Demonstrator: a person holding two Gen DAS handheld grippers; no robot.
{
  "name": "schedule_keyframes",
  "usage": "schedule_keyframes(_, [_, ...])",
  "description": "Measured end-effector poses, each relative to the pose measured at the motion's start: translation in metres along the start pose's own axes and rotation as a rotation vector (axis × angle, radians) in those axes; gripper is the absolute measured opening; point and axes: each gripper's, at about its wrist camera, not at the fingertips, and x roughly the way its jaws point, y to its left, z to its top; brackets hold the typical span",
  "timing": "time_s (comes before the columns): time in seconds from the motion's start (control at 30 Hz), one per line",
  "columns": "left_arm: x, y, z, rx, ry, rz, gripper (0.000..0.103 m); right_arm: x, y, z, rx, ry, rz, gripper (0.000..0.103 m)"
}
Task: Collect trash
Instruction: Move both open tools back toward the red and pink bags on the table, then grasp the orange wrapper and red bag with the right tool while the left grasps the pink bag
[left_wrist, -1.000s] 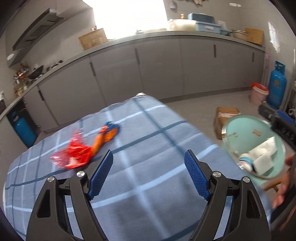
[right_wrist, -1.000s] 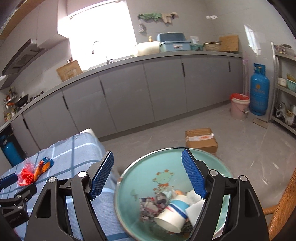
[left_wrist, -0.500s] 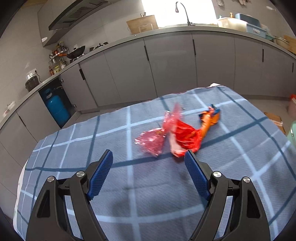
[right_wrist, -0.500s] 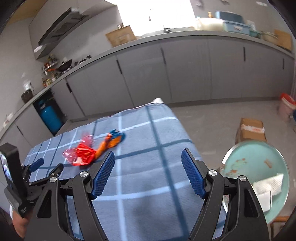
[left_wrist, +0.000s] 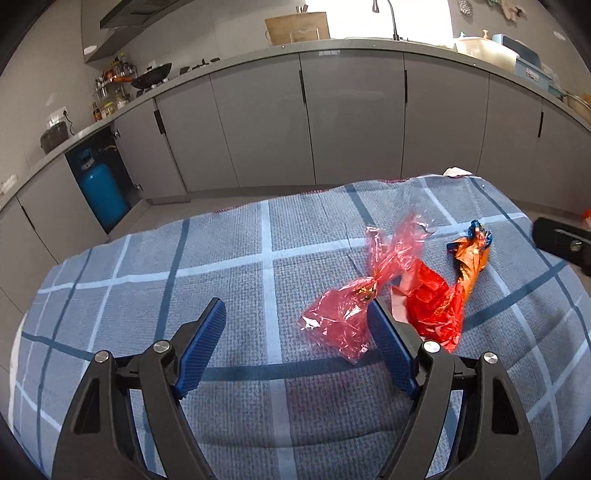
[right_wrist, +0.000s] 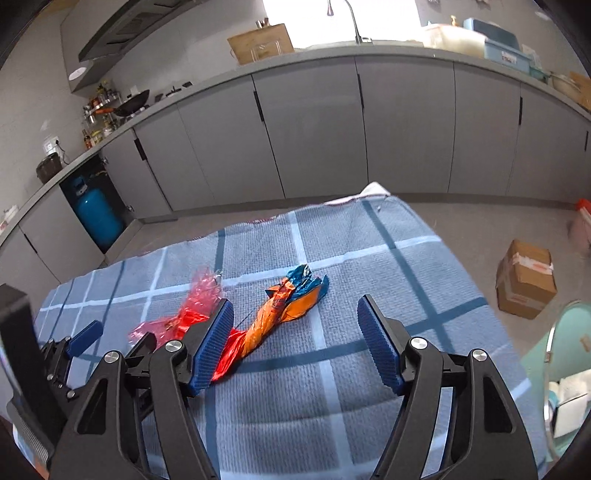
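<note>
The pink cellophane wrapper (left_wrist: 343, 317) lies on the checked cloth (left_wrist: 221, 258) just ahead of my left claw (left_wrist: 295, 350), against its right pad; the orange foil wrapper (right_wrist: 280, 314) lies ahead of my right claw (right_wrist: 295, 347). Both claws gape, just narrowing, nothing gripped. The green basin (right_wrist: 565, 354) sits right.

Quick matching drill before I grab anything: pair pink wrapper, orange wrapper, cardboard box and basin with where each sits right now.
1 pink wrapper
2 orange wrapper
3 cardboard box
4 basin

A on the floor past the table
B at the right edge of the right wrist view, holding trash
C on the cloth ahead of the right gripper
D on the cloth by the left gripper

Pairs: 1-D, 2-C, 3-A, 4-B
</note>
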Motion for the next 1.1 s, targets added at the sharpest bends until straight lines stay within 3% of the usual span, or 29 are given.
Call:
schedule_keyframes(0.17, [0.01, 0.003, -0.005, -0.018, 0.026, -0.061, 0.056, 0.036, 0.003, -0.008, 0.032, 0.064, 0.027, 0.065])
schedule_keyframes(0.23, [0.012, 0.002, -0.006, -0.009, 0.025, -0.081, 0.046, 0.044, 0.006, -0.011, 0.028, 0.076, 0.032, 0.062])
schedule_keyframes(0.27, [0.013, 0.001, -0.006, -0.006, 0.031, -0.098, 0.036, 0.046, 0.007, -0.012, 0.029, 0.083, 0.038, 0.059])
schedule_keyframes(0.3, [0.014, -0.001, -0.007, 0.0, 0.036, -0.105, 0.035, 0.05, 0.007, -0.013, 0.034, 0.096, 0.045, 0.057])
schedule_keyframes(0.5, [0.011, -0.004, -0.009, 0.006, 0.031, -0.123, 0.015, 0.067, 0.013, -0.025, 0.021, 0.143, 0.094, 0.027])
schedule_keyframes(0.67, [-0.006, 0.002, -0.01, -0.021, 0.025, -0.125, 0.012, 0.046, 0.013, -0.026, -0.007, 0.128, 0.114, 0.015])
schedule_keyframes(1.1, [-0.111, -0.001, -0.04, -0.079, -0.067, -0.115, 0.01, -0.064, -0.017, -0.059, -0.035, 0.036, 0.146, 0.014])
